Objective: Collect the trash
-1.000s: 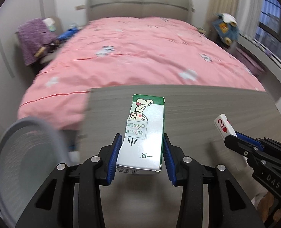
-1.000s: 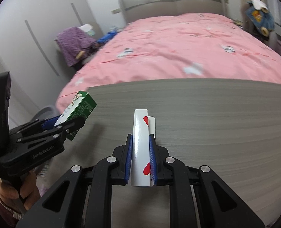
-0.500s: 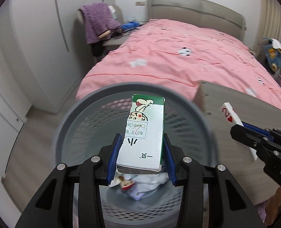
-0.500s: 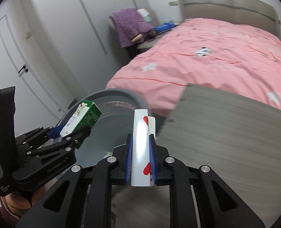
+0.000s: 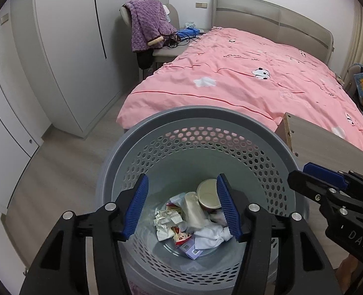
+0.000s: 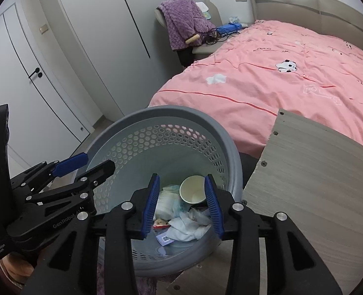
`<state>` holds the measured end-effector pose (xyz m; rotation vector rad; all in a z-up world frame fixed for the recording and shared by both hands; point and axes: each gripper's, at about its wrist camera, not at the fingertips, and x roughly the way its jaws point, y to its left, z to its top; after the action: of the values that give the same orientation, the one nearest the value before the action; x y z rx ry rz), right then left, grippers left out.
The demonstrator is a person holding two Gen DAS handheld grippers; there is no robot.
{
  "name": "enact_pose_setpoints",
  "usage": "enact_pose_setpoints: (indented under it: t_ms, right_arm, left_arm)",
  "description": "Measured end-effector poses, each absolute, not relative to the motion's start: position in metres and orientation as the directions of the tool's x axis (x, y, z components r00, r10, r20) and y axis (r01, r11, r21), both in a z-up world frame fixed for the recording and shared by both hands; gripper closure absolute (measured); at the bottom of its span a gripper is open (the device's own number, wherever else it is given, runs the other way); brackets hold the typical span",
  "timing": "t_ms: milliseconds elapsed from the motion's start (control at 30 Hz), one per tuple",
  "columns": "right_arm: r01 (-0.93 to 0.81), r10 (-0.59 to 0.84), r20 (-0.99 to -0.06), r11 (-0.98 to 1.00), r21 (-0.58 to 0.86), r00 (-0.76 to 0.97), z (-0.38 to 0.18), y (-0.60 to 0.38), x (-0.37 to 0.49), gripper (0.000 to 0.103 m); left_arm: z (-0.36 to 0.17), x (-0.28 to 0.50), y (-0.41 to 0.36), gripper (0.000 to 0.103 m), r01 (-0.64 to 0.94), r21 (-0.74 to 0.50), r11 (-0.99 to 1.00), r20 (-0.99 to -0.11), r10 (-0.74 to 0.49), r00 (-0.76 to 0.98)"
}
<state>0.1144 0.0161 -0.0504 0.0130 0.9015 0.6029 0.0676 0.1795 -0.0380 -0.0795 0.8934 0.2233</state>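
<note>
A grey perforated bin (image 5: 198, 115) stands on the floor beside the desk, and both grippers hang over its mouth (image 6: 181, 111). My left gripper (image 5: 182, 184) is opening, with nothing between its blue pads. My right gripper (image 6: 182, 182) is opening too and holds nothing. Each shows in the other's view: the right gripper (image 5: 309, 178) at the right, the left gripper (image 6: 100, 161) at the left. In the bin lie a paper cup (image 5: 207, 194) (image 6: 192, 190), crumpled wrappers (image 5: 168, 221) and white tissue (image 5: 211, 238). I cannot pick out the milk carton or the card box among them.
The wooden desk (image 6: 316, 172) borders the bin on the right. Behind the bin is a bed with a pink cover (image 5: 255, 78). A chair with a purple blanket (image 5: 147, 24) and white wardrobe doors (image 5: 71, 49) stand at the back left. A hand (image 6: 17, 268) holds the left gripper.
Both grippers swung left from the desk to over the bin. The left let go of the milk carton and the right let go of the card box; both jaws now stand apart.
</note>
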Motion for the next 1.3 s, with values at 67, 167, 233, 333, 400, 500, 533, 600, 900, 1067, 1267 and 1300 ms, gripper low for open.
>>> enact_pose_setpoints:
  t_ms: [67,167,233,333,400,500,533,600,900,1067,1267,1300]
  right_arm:
    - [-0.485,0.493,-0.732,0.837,0.251,0.471,-0.05,0.017,0.113,0.064]
    - [-0.487,0.489,-0.733,0.838,0.246,0.472,-0.05,0.018,0.109,0.064]
    - [-0.488,0.488,-0.734,0.839,0.243,0.473,-0.05,0.018,0.107,0.064]
    - [-0.487,0.487,-0.734,0.839,0.243,0.472,-0.049,0.019,0.107,0.064]
    - [-0.488,0.487,-0.733,0.839,0.242,0.474,-0.049,0.019,0.106,0.064]
    - [-0.487,0.487,-0.733,0.839,0.242,0.475,-0.049,0.019,0.105,0.062]
    - [-0.487,0.486,-0.732,0.84,0.241,0.476,-0.049,0.019,0.105,0.062]
    - [-0.486,0.485,-0.731,0.841,0.239,0.479,-0.049,0.019,0.103,0.062]
    - [-0.474,0.475,-0.725,0.85,0.231,0.499,-0.046,0.014,0.1,0.055]
    - [-0.473,0.471,-0.722,0.852,0.223,0.507,-0.045,0.013,0.1,0.053]
    - [-0.468,0.464,-0.716,0.857,0.215,0.521,-0.044,0.012,0.097,0.045]
    - [-0.466,0.463,-0.715,0.858,0.215,0.524,-0.044,0.011,0.097,0.044]
  left_arm:
    - [-0.037,0.066,0.18,0.046,-0.234,0.023,0.972,-0.779,0.164,0.605]
    - [-0.035,0.062,0.182,0.041,-0.242,0.021,0.97,-0.774,0.169,0.61]
    - [-0.034,0.06,0.182,0.04,-0.248,0.022,0.968,-0.771,0.174,0.613]
    - [-0.032,0.058,0.184,0.039,-0.253,0.02,0.967,-0.769,0.176,0.615]
    - [-0.032,0.057,0.185,0.039,-0.256,0.022,0.966,-0.768,0.18,0.615]
    - [-0.031,0.055,0.184,0.035,-0.257,0.024,0.966,-0.766,0.183,0.616]
    - [-0.03,0.054,0.184,0.035,-0.259,0.028,0.965,-0.765,0.188,0.616]
    - [-0.03,0.054,0.185,0.035,-0.26,0.03,0.965,-0.764,0.19,0.616]
    - [-0.024,0.048,0.184,0.029,-0.269,0.042,0.962,-0.753,0.208,0.625]
    - [-0.023,0.046,0.183,0.027,-0.27,0.044,0.962,-0.751,0.211,0.626]
    - [-0.021,0.044,0.185,0.024,-0.28,0.044,0.959,-0.752,0.216,0.622]
    - [-0.021,0.044,0.185,0.024,-0.281,0.045,0.959,-0.753,0.218,0.621]
